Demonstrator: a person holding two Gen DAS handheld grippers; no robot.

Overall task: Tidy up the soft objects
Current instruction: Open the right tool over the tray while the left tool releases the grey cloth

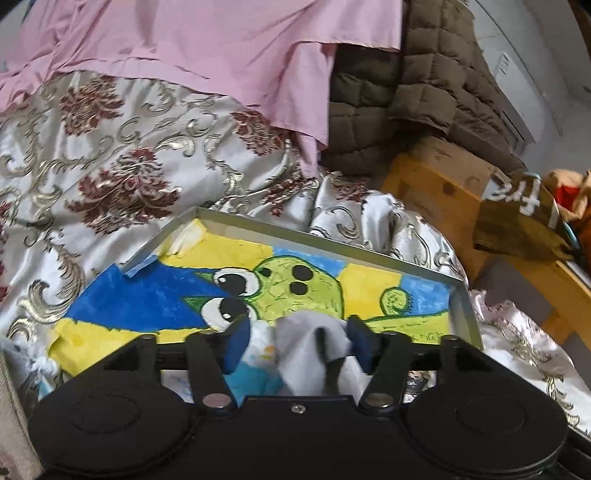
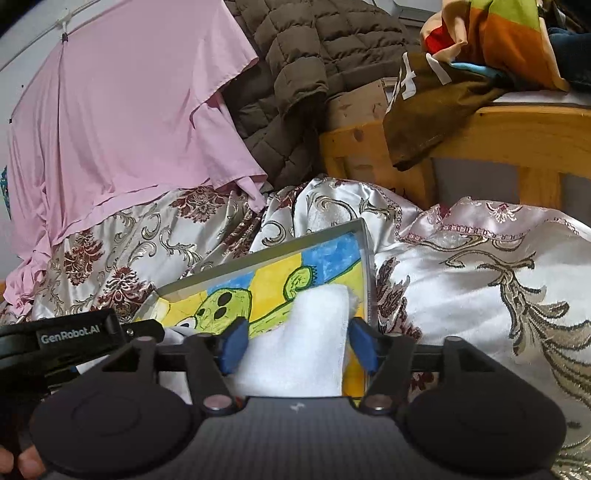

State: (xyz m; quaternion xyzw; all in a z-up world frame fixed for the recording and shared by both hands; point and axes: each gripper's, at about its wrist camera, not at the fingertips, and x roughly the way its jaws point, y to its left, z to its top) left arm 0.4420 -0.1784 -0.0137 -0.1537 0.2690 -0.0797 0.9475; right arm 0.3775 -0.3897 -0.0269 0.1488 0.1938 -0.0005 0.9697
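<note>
A metal-rimmed tray with a painted green creature on yellow and blue lies on the bed. In the left wrist view my left gripper is open over the tray's near part. A crumpled white and grey cloth with blue prints sits loosely between its blue pads. In the right wrist view my right gripper is open too, and a fluffy white towel rests between its fingers on the tray near its right rim. The left gripper's black body shows at the left.
A silver and maroon brocade bedspread lies under the tray. A pink sheet and a brown quilted jacket hang behind. A wooden bed frame at the right carries a brown garment and colourful cloth. A hand shows low left.
</note>
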